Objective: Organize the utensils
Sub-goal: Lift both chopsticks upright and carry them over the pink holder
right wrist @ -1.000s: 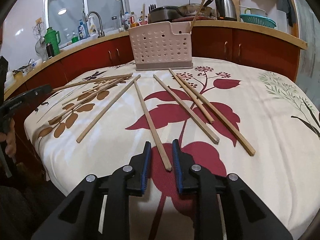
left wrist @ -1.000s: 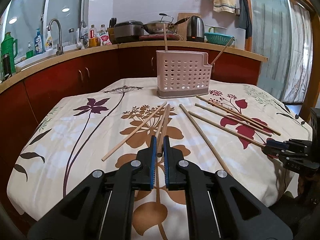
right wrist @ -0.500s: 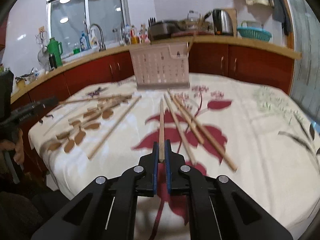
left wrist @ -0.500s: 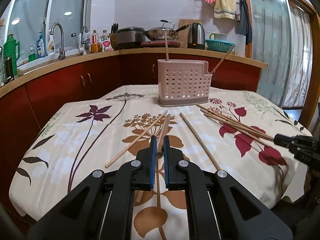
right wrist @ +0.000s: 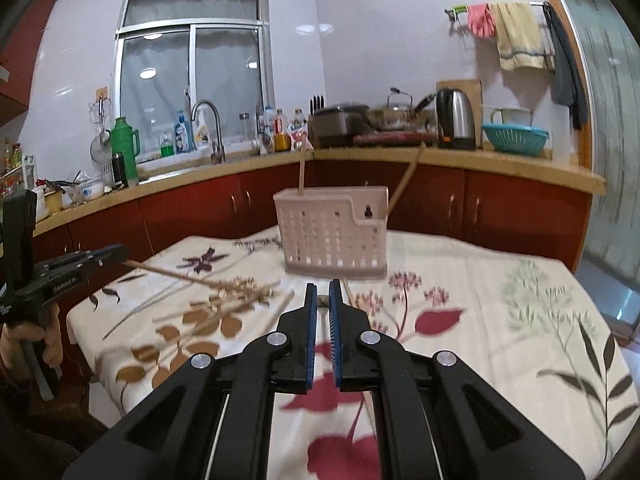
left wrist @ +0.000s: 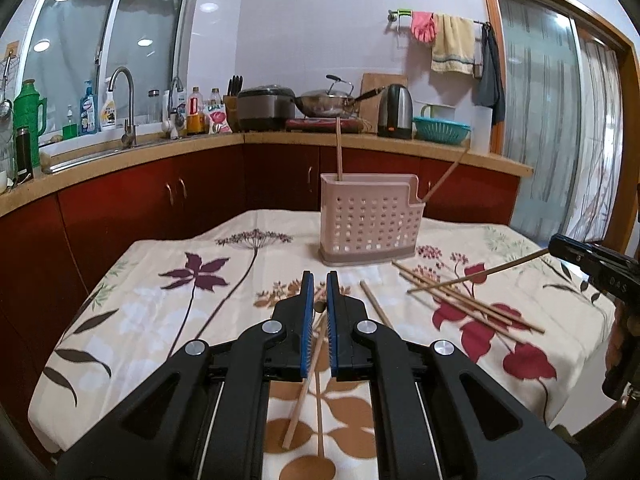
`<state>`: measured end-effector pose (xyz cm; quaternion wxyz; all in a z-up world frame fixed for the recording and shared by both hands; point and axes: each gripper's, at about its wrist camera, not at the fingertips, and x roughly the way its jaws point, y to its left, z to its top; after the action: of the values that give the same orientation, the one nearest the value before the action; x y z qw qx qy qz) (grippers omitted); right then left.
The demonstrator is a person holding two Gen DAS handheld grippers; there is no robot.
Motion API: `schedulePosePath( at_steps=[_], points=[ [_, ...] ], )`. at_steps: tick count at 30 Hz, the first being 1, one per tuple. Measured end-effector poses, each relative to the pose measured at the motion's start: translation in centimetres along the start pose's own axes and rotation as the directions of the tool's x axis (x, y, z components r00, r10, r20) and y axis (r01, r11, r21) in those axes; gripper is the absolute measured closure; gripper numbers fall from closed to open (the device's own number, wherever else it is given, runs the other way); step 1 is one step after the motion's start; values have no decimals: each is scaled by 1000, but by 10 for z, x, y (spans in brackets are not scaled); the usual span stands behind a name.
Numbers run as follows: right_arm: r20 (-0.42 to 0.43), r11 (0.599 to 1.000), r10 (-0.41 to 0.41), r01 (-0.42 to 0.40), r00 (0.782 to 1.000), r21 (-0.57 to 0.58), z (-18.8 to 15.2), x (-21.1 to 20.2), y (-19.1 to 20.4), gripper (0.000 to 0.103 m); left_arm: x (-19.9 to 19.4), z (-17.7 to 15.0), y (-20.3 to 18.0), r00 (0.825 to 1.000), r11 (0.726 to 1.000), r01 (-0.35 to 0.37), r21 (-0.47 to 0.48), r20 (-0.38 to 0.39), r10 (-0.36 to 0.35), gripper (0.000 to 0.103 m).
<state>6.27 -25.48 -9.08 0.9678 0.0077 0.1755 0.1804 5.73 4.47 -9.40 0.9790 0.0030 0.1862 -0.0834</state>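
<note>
Meanwhile both grippers' fingers each pinch a chopstick; pink caddy (left wrist: 370, 216) holds two.

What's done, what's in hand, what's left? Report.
Done: two chopsticks stand in the pink utensil holder. In hand: the left tongs are shut on one chopstick, and the right tongs are shut on another chopstick. Left: several loose chopsticks lie on the tablecloth, not yet in the holder.
</note>
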Motion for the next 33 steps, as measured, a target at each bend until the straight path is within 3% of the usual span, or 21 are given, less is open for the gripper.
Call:
schedulePosePath(
  at_steps=[19, 33],
  points=[
    [57, 1000, 11, -11, 998, -3, 51, 55, -4, 96, 56, 75, -2, 993, 999, 41, 7, 107, -42, 96],
    [90, 1000, 20, -22, 996, 13, 78, 78, -11, 96, 90, 100, -9, 986, 996, 84, 16, 144, -85, 96]
  ],
)
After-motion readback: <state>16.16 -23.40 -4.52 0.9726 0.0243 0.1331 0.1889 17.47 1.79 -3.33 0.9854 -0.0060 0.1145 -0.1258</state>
